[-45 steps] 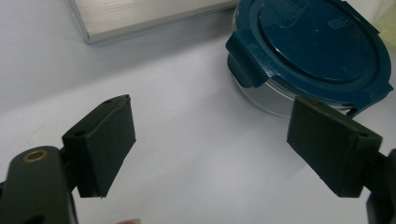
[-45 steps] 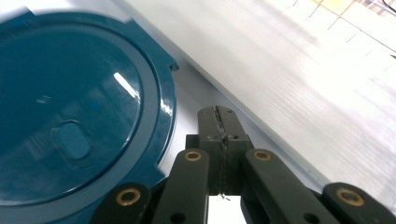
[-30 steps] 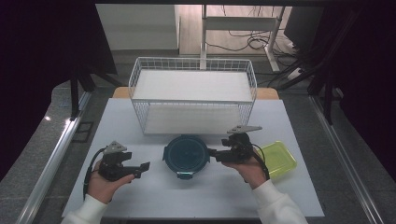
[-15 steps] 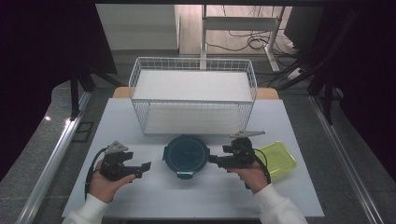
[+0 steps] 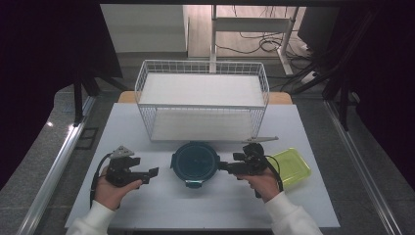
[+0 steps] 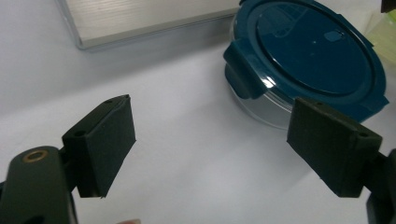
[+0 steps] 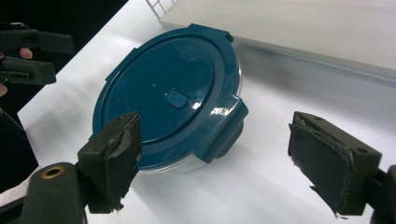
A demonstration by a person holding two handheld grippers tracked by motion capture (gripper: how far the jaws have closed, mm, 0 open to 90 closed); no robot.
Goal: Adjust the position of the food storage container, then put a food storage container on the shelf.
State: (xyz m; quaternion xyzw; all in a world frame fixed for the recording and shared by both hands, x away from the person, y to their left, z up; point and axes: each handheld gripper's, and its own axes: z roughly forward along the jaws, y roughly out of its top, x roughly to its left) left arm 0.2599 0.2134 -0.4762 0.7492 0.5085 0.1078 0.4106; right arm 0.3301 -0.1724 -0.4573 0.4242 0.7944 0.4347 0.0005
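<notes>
High view: round clear container with dark teal clip-on lid (image 5: pixel 194 163) sits lower centre of the frame on the white bench (image 5: pixel 161 205), just in front of the white wire basket (image 5: pixel 202 98). Left tongs (image 5: pixel 149 174) at lower left, well apart from the container, pointing toward it. Right tongs (image 5: pixel 224 167) right of centre, tips just beside the container's right edge. Lime-green rectangular plastic lid (image 5: pixel 291 166) lies at the right, behind the right hand (image 5: pixel 262 180).

Left gripper view: left tongs (image 6: pixel 210 142) spread wide, nothing between the pads, bare bench under them. Container (image 6: pixel 308 60) in the upper right, apart from the tips; one side clip faces the camera and looks folded down.

Right gripper view: right tongs (image 7: pixel 215 161) wide open and have just been opening; the container (image 7: pixel 168 93) is upper left, its near clip standing in the gap but neither pad pressing it. Left tongs (image 7: pixel 35 58) visible at far upper left.

Progress, as judged: lid is seated and the clips seen look latched, so closing seems done or nearly so. Container is not held; any lift or move into the basket is yet to come.
</notes>
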